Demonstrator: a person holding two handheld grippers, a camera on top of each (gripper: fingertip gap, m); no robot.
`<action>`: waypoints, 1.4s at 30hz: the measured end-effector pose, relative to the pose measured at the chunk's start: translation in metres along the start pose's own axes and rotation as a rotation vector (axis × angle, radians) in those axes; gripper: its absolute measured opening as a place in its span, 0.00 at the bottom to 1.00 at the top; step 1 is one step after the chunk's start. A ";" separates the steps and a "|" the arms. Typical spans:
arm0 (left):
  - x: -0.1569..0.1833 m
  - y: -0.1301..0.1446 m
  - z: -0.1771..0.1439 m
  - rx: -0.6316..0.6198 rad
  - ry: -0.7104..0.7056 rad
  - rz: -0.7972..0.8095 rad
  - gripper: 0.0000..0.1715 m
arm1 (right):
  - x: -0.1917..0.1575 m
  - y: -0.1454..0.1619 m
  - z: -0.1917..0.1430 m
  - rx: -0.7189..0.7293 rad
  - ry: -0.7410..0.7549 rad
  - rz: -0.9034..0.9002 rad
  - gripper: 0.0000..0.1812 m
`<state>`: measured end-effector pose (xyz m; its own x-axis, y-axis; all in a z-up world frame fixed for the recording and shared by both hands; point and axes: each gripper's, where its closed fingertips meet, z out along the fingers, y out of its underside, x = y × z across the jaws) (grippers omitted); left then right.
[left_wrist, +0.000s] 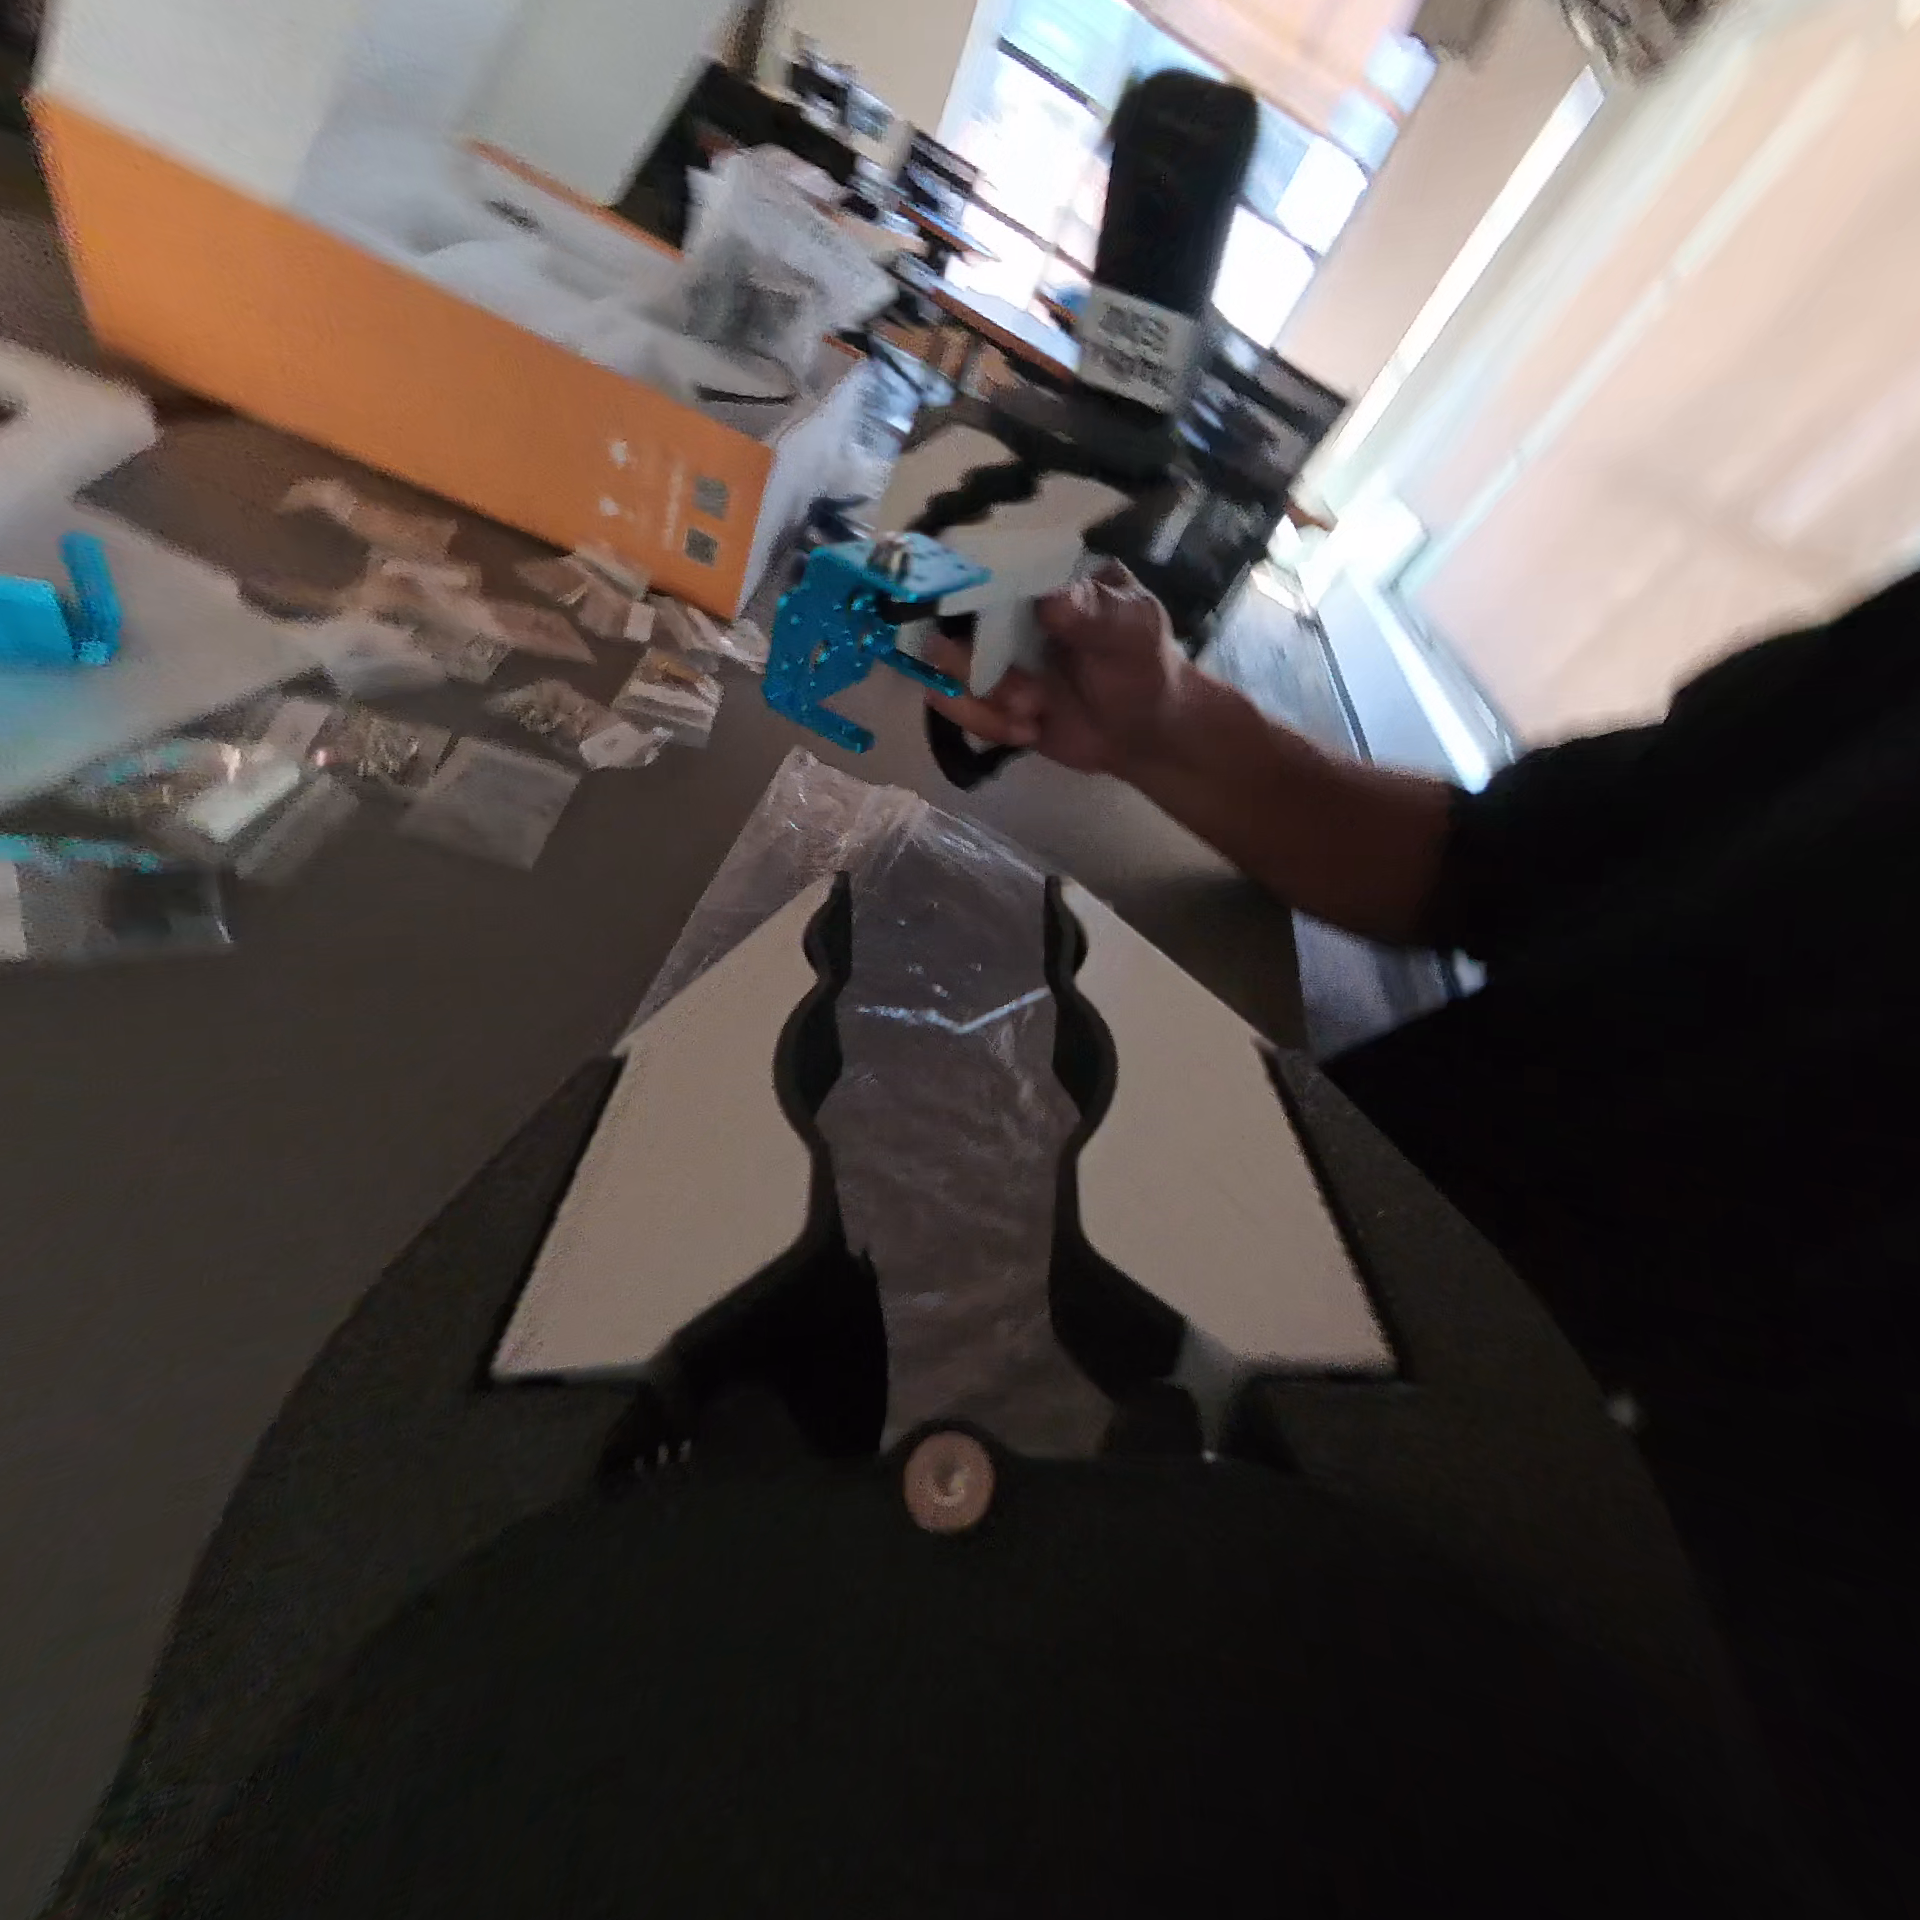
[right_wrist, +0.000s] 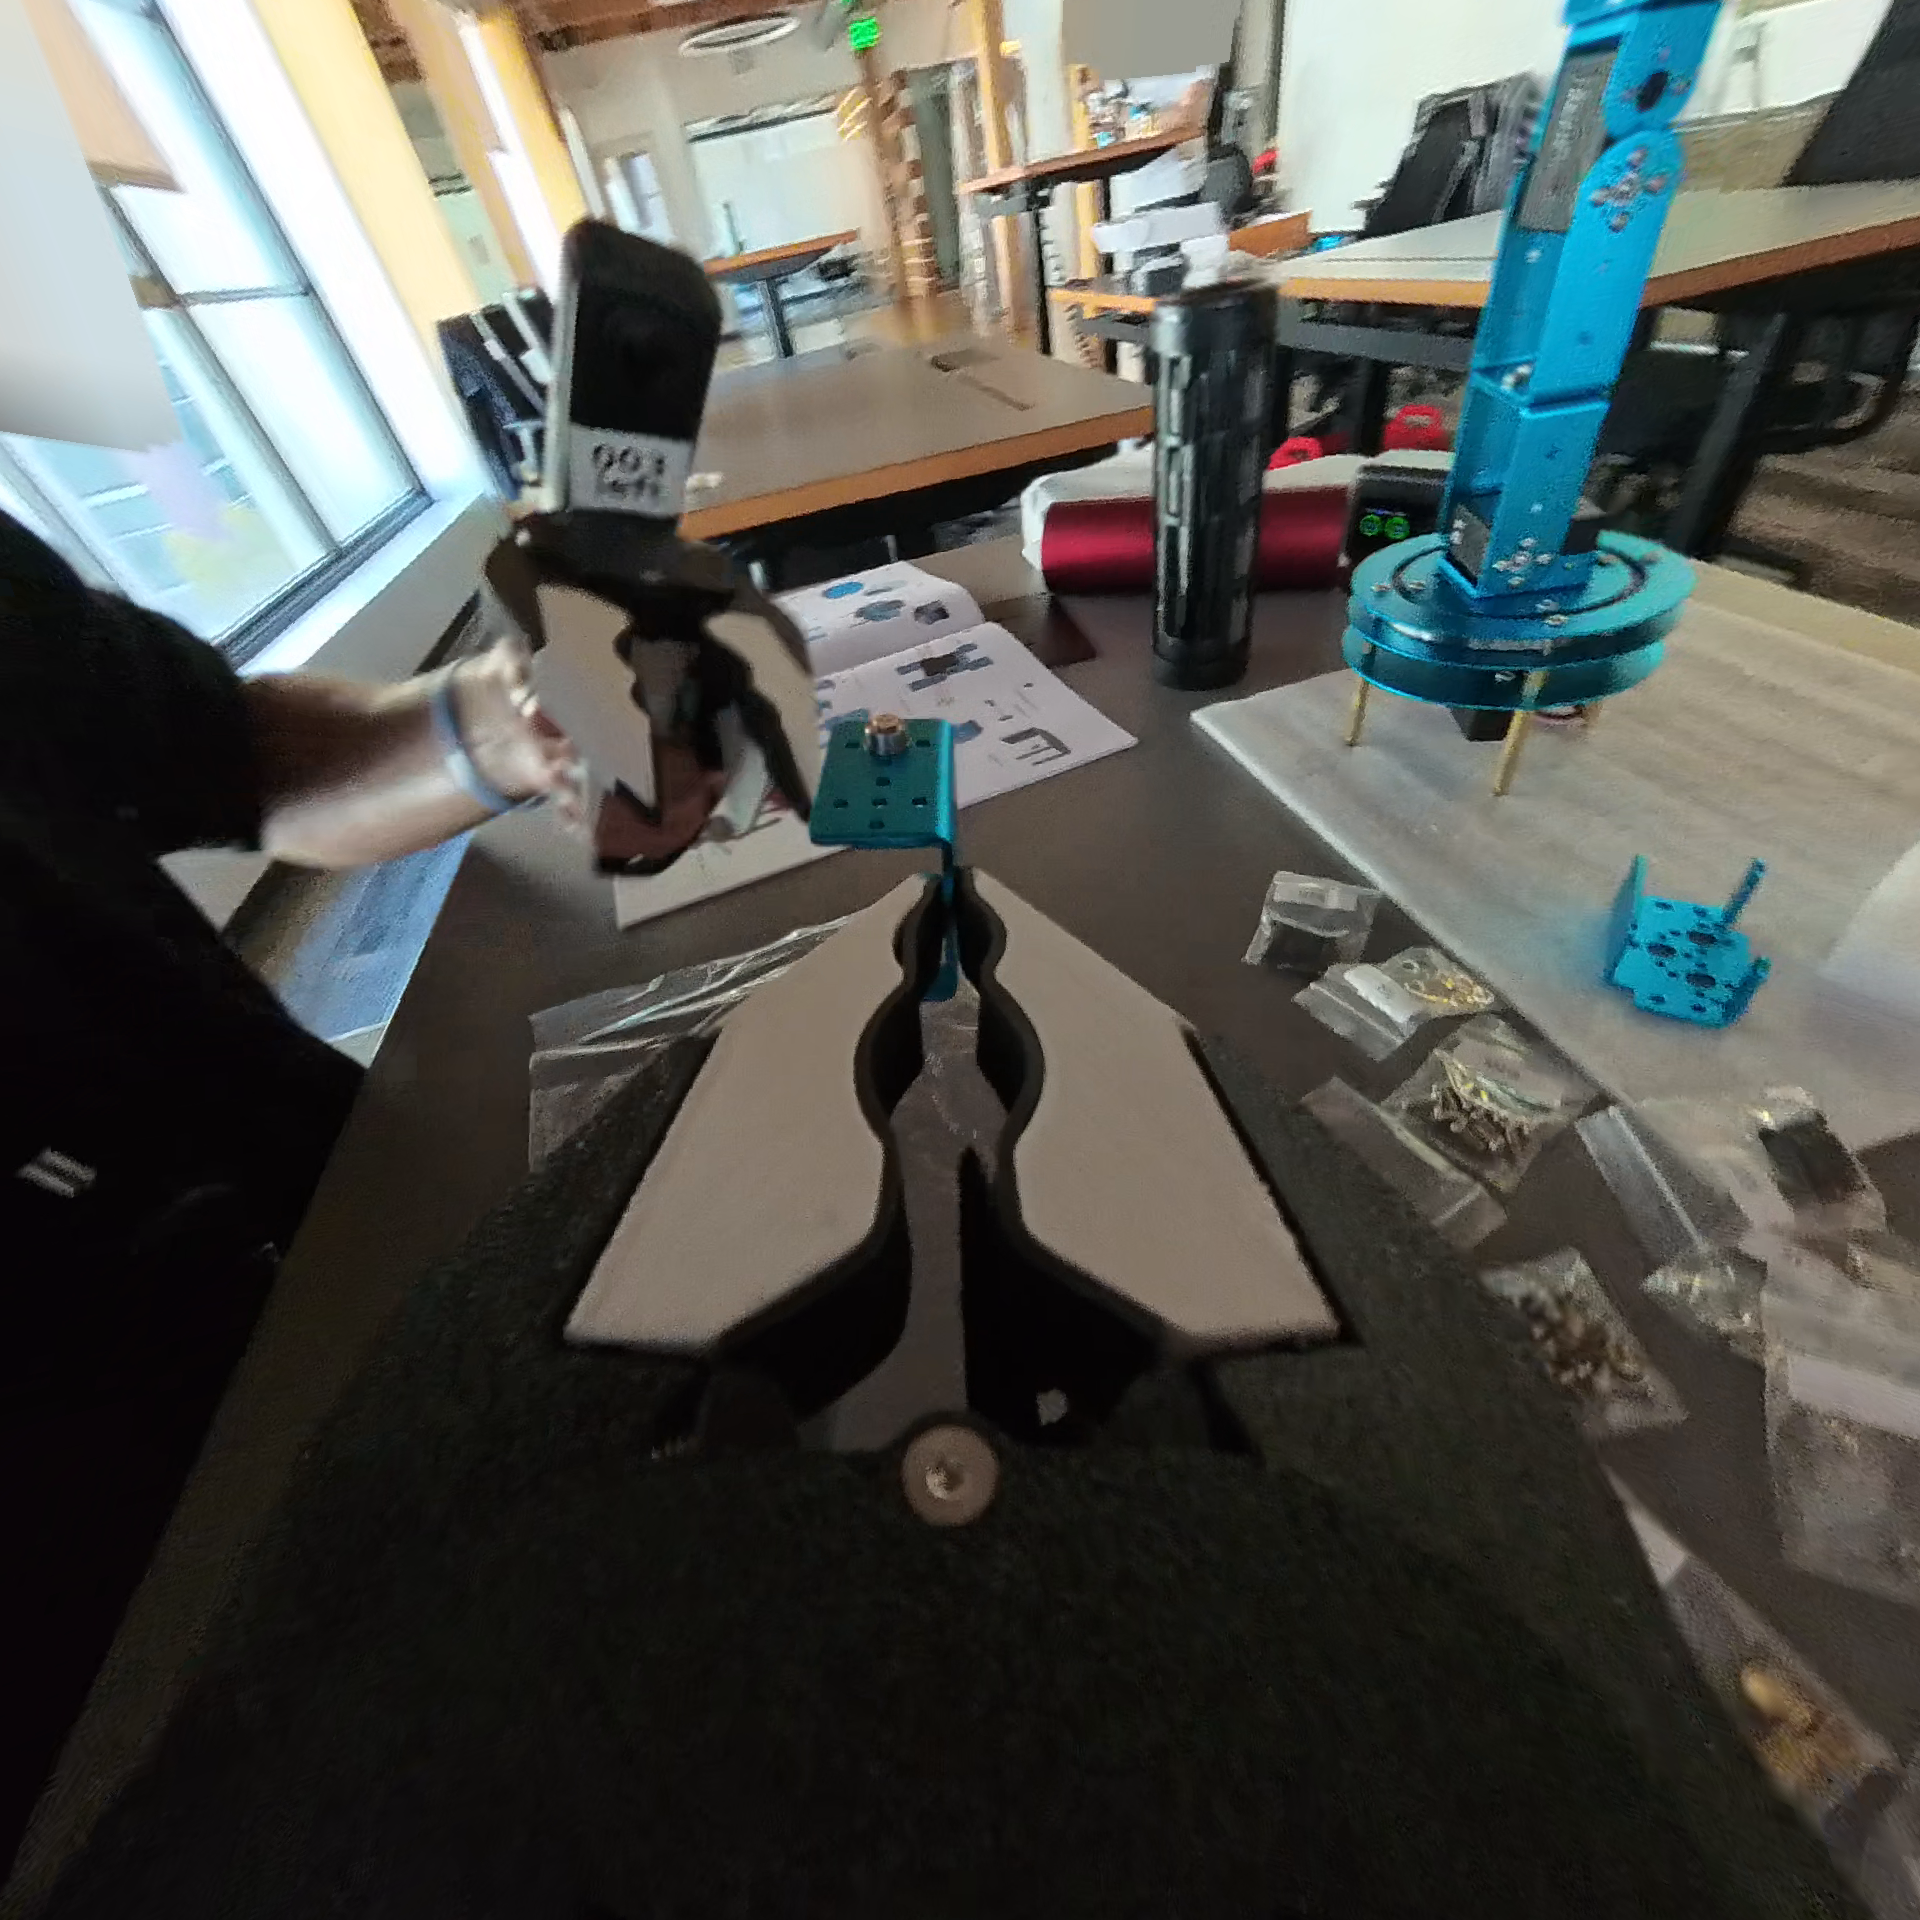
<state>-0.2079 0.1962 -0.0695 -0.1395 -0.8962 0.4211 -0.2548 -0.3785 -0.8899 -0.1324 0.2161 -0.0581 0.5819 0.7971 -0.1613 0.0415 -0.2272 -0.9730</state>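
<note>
My right gripper (right_wrist: 943, 883) is shut on the lower flange of a blue perforated metal bracket (right_wrist: 883, 790) and holds it above the dark table (right_wrist: 1143, 831). A small metal standoff (right_wrist: 885, 736) sits on the bracket's top plate. The right gripper (left_wrist: 914, 623), held by a hand (left_wrist: 1101, 675), also shows with the bracket (left_wrist: 831, 644) in the left wrist view. My left gripper (left_wrist: 948, 894) is open and empty. A clear plastic bag (left_wrist: 935, 1091) shows on the table between its fingers. The left gripper (right_wrist: 675, 821) hangs just left of the bracket in the right wrist view.
A blue robot arm on a round base (right_wrist: 1517, 613) stands on a white mat (right_wrist: 1558, 831) at the right, beside a loose blue bracket (right_wrist: 1683, 956). Small parts bags (right_wrist: 1475, 1101), an open booklet (right_wrist: 935, 675), a black cylinder (right_wrist: 1210, 468) and an orange box (left_wrist: 416, 343) crowd the table. Spacing between my two grippers at the tips: around 9 centimeters. The black cylinder (right_wrist: 1210, 468) is about 30 centimeters from my left fingertips.
</note>
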 end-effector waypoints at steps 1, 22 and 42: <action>0.000 0.001 -0.005 -0.041 0.045 0.086 0.21 | -0.001 0.000 0.002 -0.006 -0.042 -0.017 0.01; 0.021 0.035 -0.011 0.027 -0.039 0.669 0.20 | -0.053 0.009 0.001 0.038 -0.257 0.006 0.01; 0.041 -0.003 -0.006 -0.068 0.002 1.068 0.17 | -0.074 0.024 0.011 0.001 -0.472 0.234 0.00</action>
<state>-0.2183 0.1617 -0.0480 -0.3234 -0.7555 -0.5698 -0.0524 0.6155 -0.7864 -0.1833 0.1576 -0.0709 0.1459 0.8907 -0.4306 -0.0461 -0.4287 -0.9023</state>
